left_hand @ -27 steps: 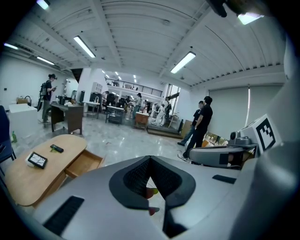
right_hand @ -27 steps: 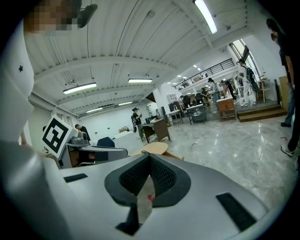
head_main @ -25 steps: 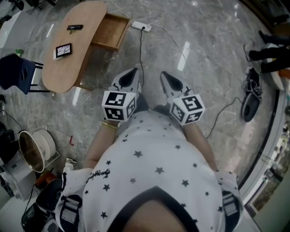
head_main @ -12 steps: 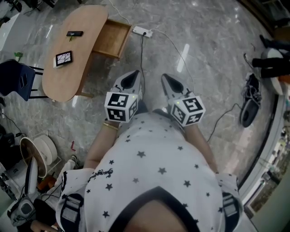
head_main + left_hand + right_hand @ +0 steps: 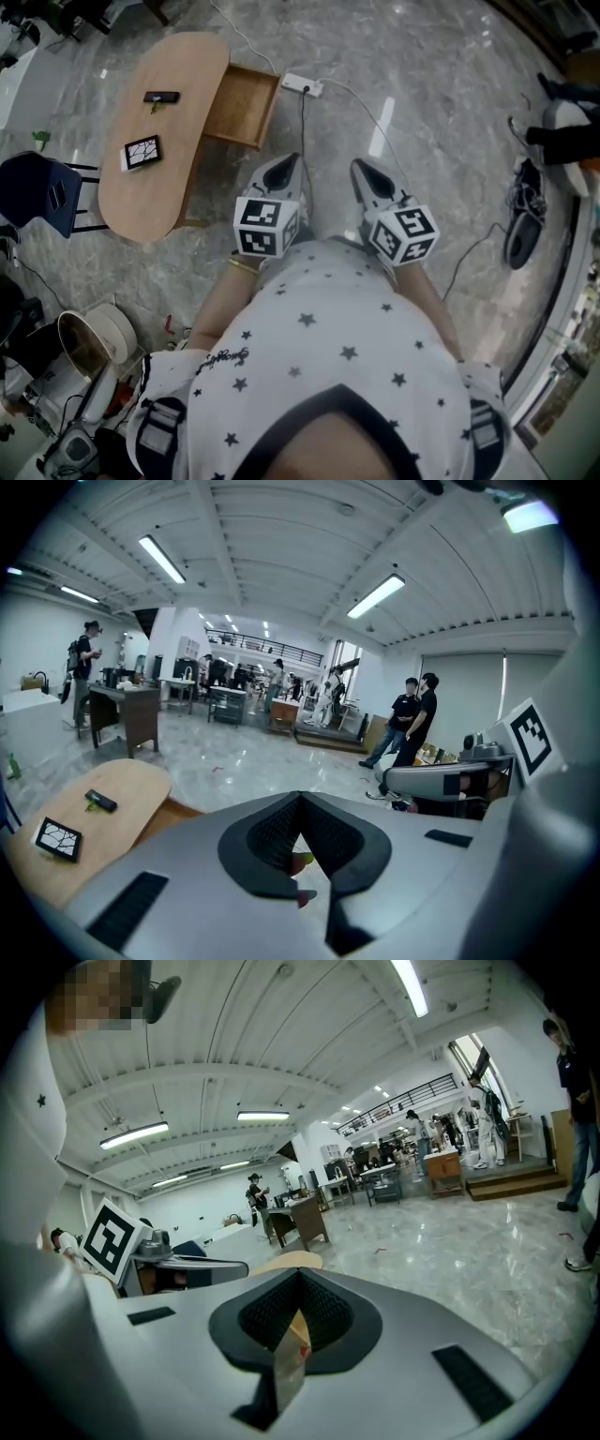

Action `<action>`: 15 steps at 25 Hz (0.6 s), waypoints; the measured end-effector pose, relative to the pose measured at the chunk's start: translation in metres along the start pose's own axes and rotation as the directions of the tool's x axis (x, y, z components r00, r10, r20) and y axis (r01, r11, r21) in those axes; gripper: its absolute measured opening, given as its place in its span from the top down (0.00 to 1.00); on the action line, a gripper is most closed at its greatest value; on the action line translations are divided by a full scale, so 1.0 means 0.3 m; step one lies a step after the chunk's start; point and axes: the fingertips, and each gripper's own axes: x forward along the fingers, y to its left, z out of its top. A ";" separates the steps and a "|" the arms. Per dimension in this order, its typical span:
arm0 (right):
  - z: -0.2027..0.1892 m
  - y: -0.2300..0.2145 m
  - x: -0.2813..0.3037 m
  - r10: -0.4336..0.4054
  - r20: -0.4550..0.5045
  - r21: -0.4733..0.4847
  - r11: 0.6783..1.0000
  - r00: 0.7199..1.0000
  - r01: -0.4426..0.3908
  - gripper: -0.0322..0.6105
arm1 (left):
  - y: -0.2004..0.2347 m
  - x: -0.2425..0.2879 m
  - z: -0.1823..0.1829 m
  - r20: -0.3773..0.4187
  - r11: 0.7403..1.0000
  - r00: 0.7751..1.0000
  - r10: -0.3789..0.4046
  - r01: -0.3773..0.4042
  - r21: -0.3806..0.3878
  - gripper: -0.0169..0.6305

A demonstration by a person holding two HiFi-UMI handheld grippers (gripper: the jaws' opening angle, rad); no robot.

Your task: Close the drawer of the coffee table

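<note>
The wooden coffee table (image 5: 159, 131) stands on the marble floor at upper left, its drawer (image 5: 242, 105) pulled out toward the right and showing an empty wooden inside. My left gripper (image 5: 290, 161) and right gripper (image 5: 360, 167) are held side by side in front of the person's body, both shut with nothing in them, short of the drawer and apart from it. In the left gripper view the tabletop (image 5: 84, 832) and a strip of the drawer (image 5: 174, 815) lie low at left past the shut left gripper (image 5: 300, 803). The right gripper (image 5: 298, 1283) sees only the table's far end (image 5: 286, 1261).
A black remote (image 5: 161, 97) and a dark flat device (image 5: 142, 152) lie on the table. A white power strip (image 5: 302, 83) with its cable lies on the floor beside the drawer. A blue chair (image 5: 42, 192) stands left of the table, shoes (image 5: 520, 225) at right, people in the distance (image 5: 412, 719).
The table and drawer have come nearer, sliding down and right in the head view, as the person carried both grippers forward. Both stay shut.
</note>
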 end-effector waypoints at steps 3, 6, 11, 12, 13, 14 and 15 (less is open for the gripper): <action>0.036 -0.021 0.071 -0.012 0.002 0.004 1.000 1.000 0.012 0.94 | 0.062 0.044 0.030 -0.006 1.000 1.000 -0.003 0.003 0.003 0.96; 0.070 -0.032 0.143 -0.017 0.011 0.011 1.000 1.000 0.016 0.94 | 0.130 0.086 0.059 -0.013 1.000 1.000 -0.002 0.002 0.005 0.96; 0.107 -0.054 0.253 -0.013 0.006 0.015 1.000 1.000 0.013 0.94 | 0.217 0.148 0.097 -0.018 1.000 1.000 0.004 -0.004 0.012 0.96; 0.115 -0.058 0.275 -0.011 0.005 0.016 1.000 1.000 0.011 0.94 | 0.234 0.160 0.105 -0.016 1.000 1.000 0.006 -0.006 0.013 0.96; 0.122 -0.061 0.298 -0.008 0.005 0.017 1.000 1.000 0.008 0.94 | 0.252 0.171 0.112 -0.015 1.000 1.000 0.008 -0.008 0.013 0.96; 0.127 -0.061 0.320 -0.004 0.004 0.018 1.000 1.000 0.004 0.94 | 0.270 0.180 0.118 -0.014 1.000 1.000 0.012 -0.012 0.011 0.96; 0.131 -0.059 0.341 0.002 0.002 0.018 1.000 1.000 -0.002 0.94 | 0.290 0.187 0.122 -0.014 1.000 1.000 0.017 -0.017 0.008 0.96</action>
